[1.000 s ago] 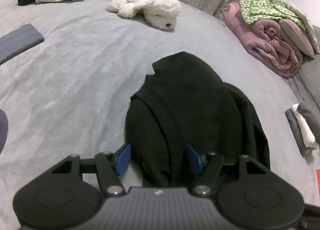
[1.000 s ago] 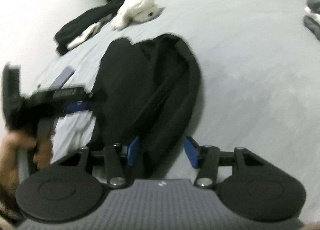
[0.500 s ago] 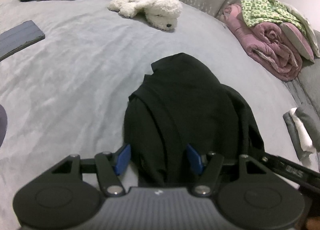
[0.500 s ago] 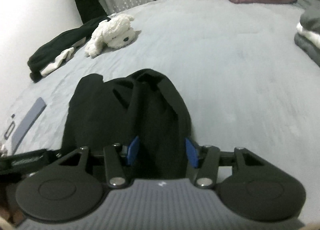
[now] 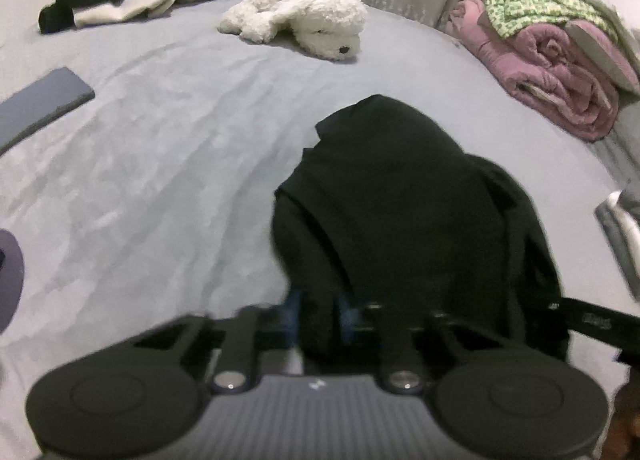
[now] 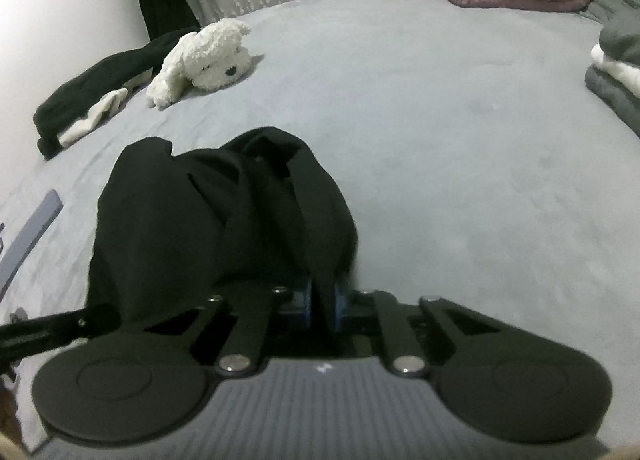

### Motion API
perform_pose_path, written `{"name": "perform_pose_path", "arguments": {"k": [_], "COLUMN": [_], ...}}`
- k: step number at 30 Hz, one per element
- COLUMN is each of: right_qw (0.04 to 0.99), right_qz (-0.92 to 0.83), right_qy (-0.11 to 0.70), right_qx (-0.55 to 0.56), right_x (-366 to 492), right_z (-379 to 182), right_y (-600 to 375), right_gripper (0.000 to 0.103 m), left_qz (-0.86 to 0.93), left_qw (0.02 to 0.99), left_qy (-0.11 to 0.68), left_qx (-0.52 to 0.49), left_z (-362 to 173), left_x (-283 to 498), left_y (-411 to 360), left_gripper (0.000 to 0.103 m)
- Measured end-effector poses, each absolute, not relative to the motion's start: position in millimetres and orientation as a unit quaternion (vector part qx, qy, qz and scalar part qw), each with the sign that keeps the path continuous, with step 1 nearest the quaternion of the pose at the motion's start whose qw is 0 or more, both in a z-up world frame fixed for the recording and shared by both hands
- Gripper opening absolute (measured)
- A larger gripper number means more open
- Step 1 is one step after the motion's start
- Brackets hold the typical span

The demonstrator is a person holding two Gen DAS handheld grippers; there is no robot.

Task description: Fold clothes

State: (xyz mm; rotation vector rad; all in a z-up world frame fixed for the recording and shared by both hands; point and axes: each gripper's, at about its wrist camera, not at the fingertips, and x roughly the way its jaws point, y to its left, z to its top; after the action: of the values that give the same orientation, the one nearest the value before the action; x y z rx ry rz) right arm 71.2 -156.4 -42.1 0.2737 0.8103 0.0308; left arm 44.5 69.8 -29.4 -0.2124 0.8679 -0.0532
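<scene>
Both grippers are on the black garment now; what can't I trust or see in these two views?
- Left gripper pads: left wrist view, motion-blurred as the jaws close on the black garment.
- Garment's near hem: both views, hidden behind the gripper bodies.
- Right gripper: only a sliver of blue pad shows beside the cloth.
- Folded stack: cut off by the right edge.

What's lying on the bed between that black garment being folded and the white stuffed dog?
Nothing: in both wrist views only bare, wrinkled grey bedsheet separates the black garment from the white stuffed dog.
</scene>
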Motion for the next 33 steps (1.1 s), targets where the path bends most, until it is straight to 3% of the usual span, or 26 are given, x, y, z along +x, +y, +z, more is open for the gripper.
{"name": "perform_pose_path", "arguments": {"k": [4, 28, 33], "right_qw": [0.91, 0.872, 0.871], "right_qz": [0.027, 0.174, 0.162], "right_qy": [0.395, 0.449, 0.452], "right_qx": [0.124, 0.086, 0.103], "right_x": [57.0, -43.9, -33.7], "right_z": [-34.0, -20.3, -22.1], "right_y": [-162.4, -144.4, -148.1], "right_gripper": [0.008, 0.008, 0.018], "left_qz": [-0.028, -0.029, -0.032], "left_qw": [0.902, 0.913, 0.909], "left_qy": [0.418, 0.393, 0.404], "left_qx": [-0.099, -0.1, -0.097], "left_z": [-29.4, -12.1, -15.7], "left_x": [47.2, 45.9, 47.2], "left_y": [69.6, 75.8, 74.7], "left_gripper": [0.005, 0.004, 0.005]}}
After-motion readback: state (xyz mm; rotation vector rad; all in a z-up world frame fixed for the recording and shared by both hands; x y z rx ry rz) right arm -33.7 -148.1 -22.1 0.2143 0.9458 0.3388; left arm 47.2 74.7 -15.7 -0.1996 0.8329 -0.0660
